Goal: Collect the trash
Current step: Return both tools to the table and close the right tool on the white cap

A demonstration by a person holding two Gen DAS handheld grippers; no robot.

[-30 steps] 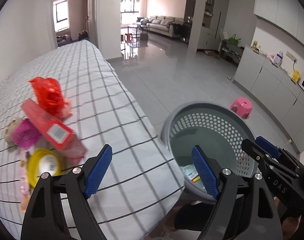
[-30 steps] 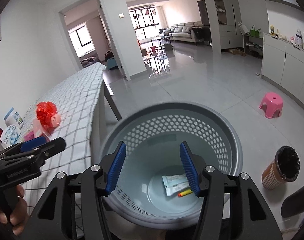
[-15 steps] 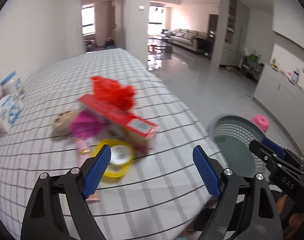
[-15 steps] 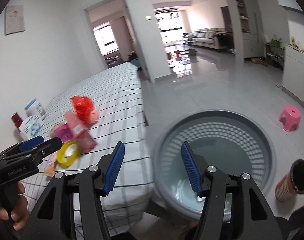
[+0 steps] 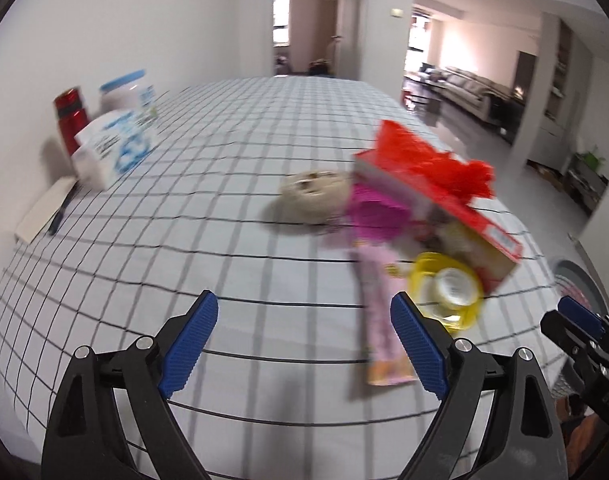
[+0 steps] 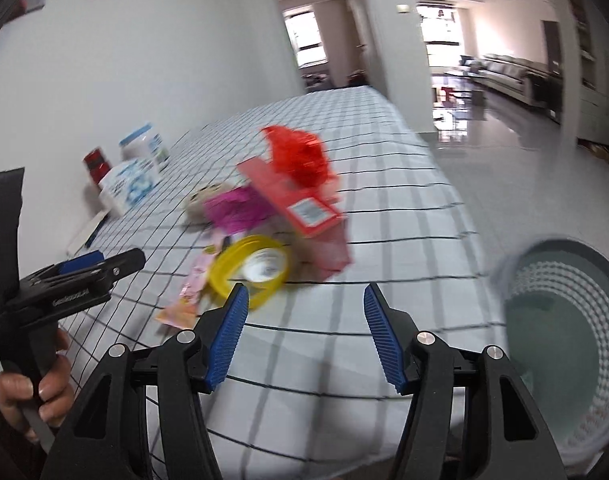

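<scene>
A heap of trash lies on the checked tablecloth [image 5: 240, 280]: a crumpled red bag [image 5: 428, 164], a red carton [image 5: 444, 208], a magenta wrapper [image 5: 376, 216], a beige lump [image 5: 312, 196], a yellow lid [image 5: 444, 288] and a long pink wrapper [image 5: 378, 312]. My left gripper [image 5: 304, 340] hovers just short of the heap, its jaws opening with nothing between them. My right gripper [image 6: 304, 332] is open and empty over the table's near edge, the yellow lid [image 6: 250, 268] just beyond its left finger. The grey perforated bin [image 6: 564, 320] stands on the floor at the right.
At the table's far left stand a red can [image 5: 70, 116], a white jar with a blue lid [image 5: 128, 96], a white-and-blue pack [image 5: 116, 148] and a notepad with a pen [image 5: 44, 208]. A hand [image 6: 28, 396] holds the left gripper's handle. Tiled floor opens to the right.
Both grippers swung left from over the bin to the table. The trash heap now lies ahead of them and the bin sits at the right edge. The left jaws have widened.
</scene>
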